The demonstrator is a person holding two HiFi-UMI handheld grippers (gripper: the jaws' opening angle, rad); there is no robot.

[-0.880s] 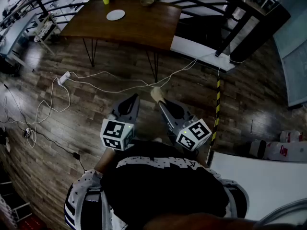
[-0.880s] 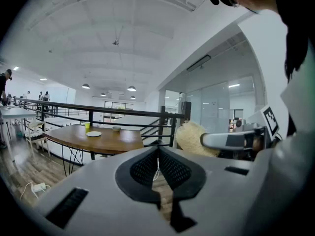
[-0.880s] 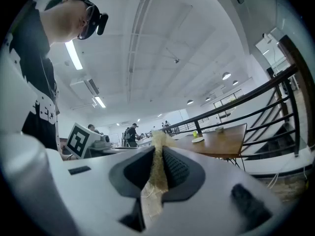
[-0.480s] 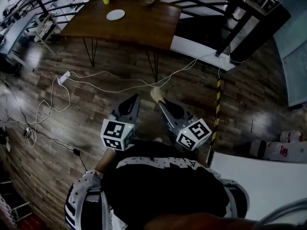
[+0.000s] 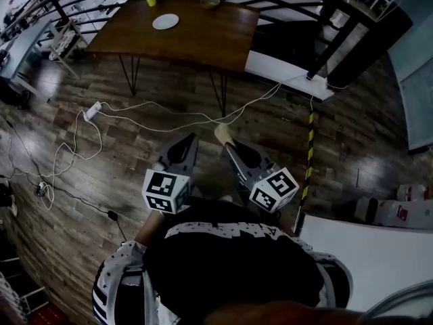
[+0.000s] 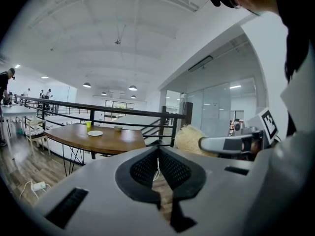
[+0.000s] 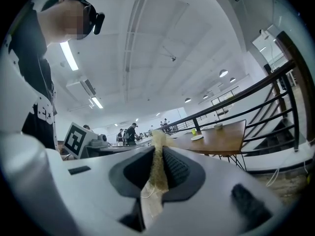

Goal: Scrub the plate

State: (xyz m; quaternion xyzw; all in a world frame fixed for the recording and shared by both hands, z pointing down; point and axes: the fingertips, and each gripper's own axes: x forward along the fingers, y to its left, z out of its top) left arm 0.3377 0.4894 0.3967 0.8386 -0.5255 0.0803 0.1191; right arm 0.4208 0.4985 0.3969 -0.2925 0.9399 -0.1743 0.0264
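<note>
Well, both grippers are tucked in close to the person's body and the plate is well away across the floor, lying on the far part of the wooden table near the railing, so no scrubbing is under way yet. The right gripper has its jaws clamped on a pale fibrous scrubber, with a tuft poking out past the tips. The left gripper has its jaws pressed together with nothing between them. Now the hazards, as I read them. White cables and a power strip sprawl across the floorboards between the person and the table, and a foot catching one on the way over is the first thing that could go wrong. At the table, the plate looks to be lying loose on a smooth top. If the left gripper doesn't open up and pin the rim, a firm stroke could send the plate skating toward the edge. A yellow cup and a small bowl stand near the plate, so a wide sweep of either arm could knock them. And the scrubber is pinched by a thin strip only, so hard sideways pressure might drag it out of the jaws.
</note>
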